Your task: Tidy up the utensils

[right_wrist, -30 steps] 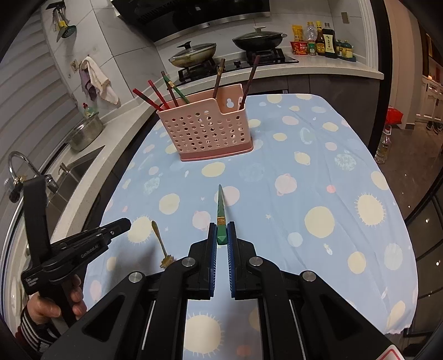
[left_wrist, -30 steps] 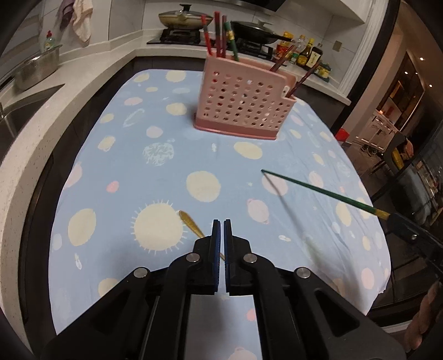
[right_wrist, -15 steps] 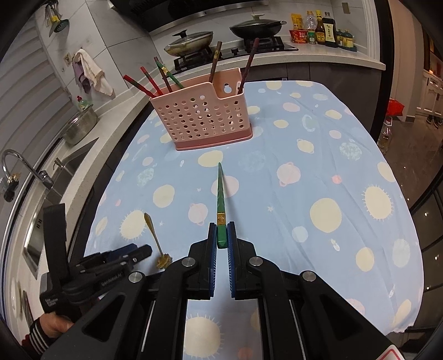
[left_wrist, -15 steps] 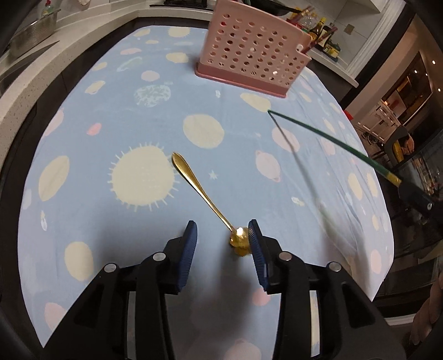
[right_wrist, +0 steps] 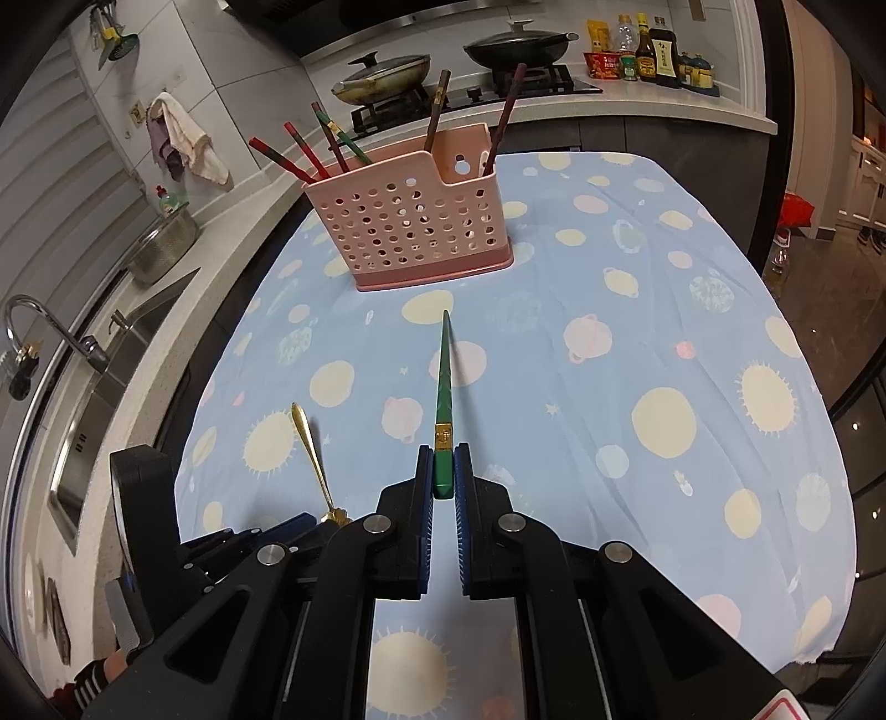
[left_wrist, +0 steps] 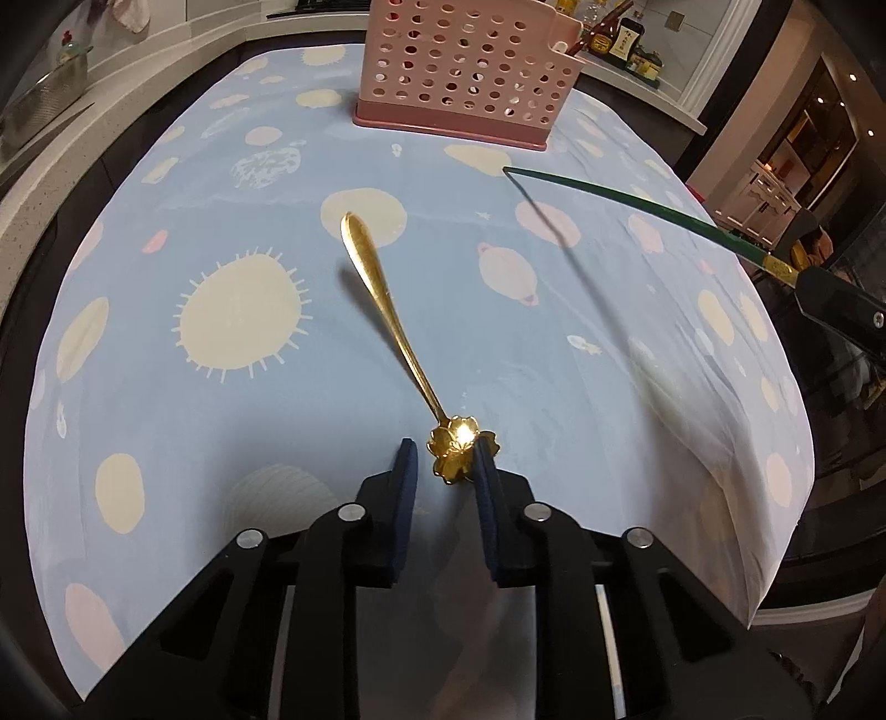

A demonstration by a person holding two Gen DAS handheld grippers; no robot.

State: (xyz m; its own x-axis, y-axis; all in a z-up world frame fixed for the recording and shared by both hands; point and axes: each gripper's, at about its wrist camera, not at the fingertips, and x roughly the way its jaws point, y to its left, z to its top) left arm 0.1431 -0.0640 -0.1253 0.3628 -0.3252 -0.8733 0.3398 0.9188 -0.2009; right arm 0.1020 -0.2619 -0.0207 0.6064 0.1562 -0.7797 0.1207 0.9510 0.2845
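A gold spoon with a flower-shaped end lies on the blue planet-print tablecloth. My left gripper is open, its jaws on either side of the flower end, the right pad touching it. The spoon also shows in the right wrist view. My right gripper is shut on a green chopstick and holds it above the cloth, tip toward the pink perforated utensil holder. The chopstick and holder also show in the left wrist view. Several chopsticks stand in the holder.
A stove with two pans and sauce bottles stand on the counter behind the table. A sink with a tap and a steel pot are at the left. The table edge drops off at the right.
My left gripper opened, dropped toward the cloth and came up around the spoon's flower end, then narrowed its jaws. My right gripper kept hold of the green chopstick and moved little.
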